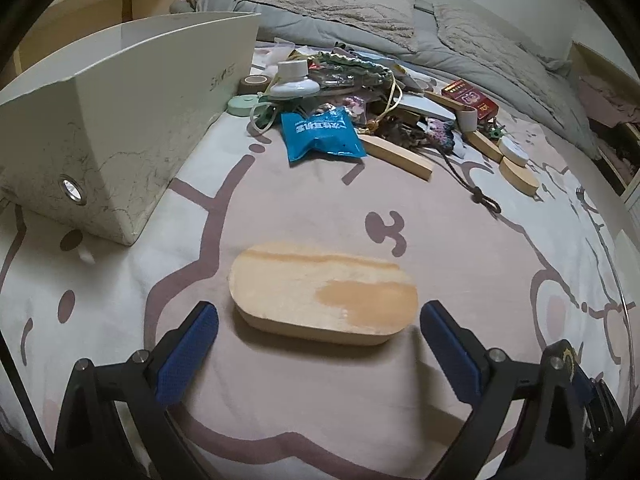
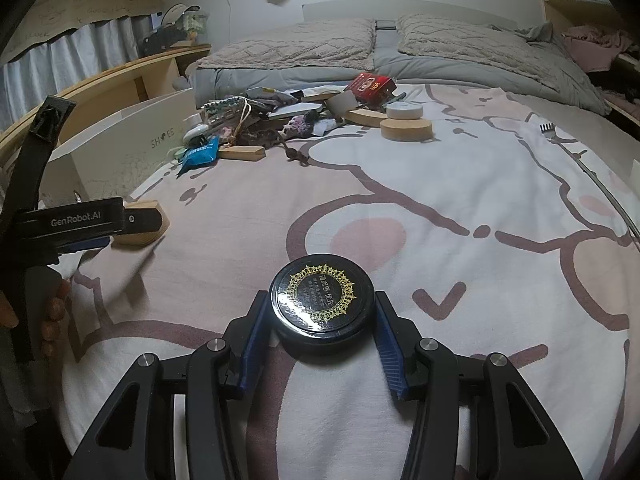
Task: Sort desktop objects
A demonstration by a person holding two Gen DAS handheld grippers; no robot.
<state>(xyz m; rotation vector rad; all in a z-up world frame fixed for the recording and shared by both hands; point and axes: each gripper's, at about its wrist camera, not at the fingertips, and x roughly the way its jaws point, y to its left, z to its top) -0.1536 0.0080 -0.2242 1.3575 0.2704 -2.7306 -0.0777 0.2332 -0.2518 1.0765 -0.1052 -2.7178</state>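
- Left tongs point(image 1: 319, 320) spread wide, blue pads point(image 1: 188, 356) either side of an oval wooden block point(image 1: 320, 292) without touching it.
- Block flat on the bedspread point(image 1: 460, 248), pale wood with a darker tan patch toward its right end.
- Seen from the right wrist, left tongs point(image 2: 136, 226) low at the left edge, over the same wooden block point(image 2: 154, 230), just beside the shoe box.
- Right tongs point(image 2: 322, 316) clamped on a round black tin point(image 2: 322, 300), one blue pad pressed to each side of it.
- Tin resting on the bedspread point(image 2: 460, 184), lid up, gold ornamental ring and small gold lettering on top; text too fine to read.
- White shoe box point(image 1: 120, 120) lying open-topped at the left, metal eyelet in its near end wall.
- Clutter heaped further back in the left wrist view: blue foil packet point(image 1: 320, 134), mint round case point(image 1: 243, 105), white lidded jar point(image 1: 294, 78), red box point(image 1: 470, 96), long wooden bar point(image 1: 400, 156).
- Round cork-coloured disc point(image 2: 406, 129) to the right of the heap, white round tin point(image 2: 404, 111) just behind it.
- Metal back-scratcher point(image 2: 560, 140) lying well apart on the right side of the bedspread.
- Grey pillows point(image 2: 296, 50) and folded quilt at the head of the bed.
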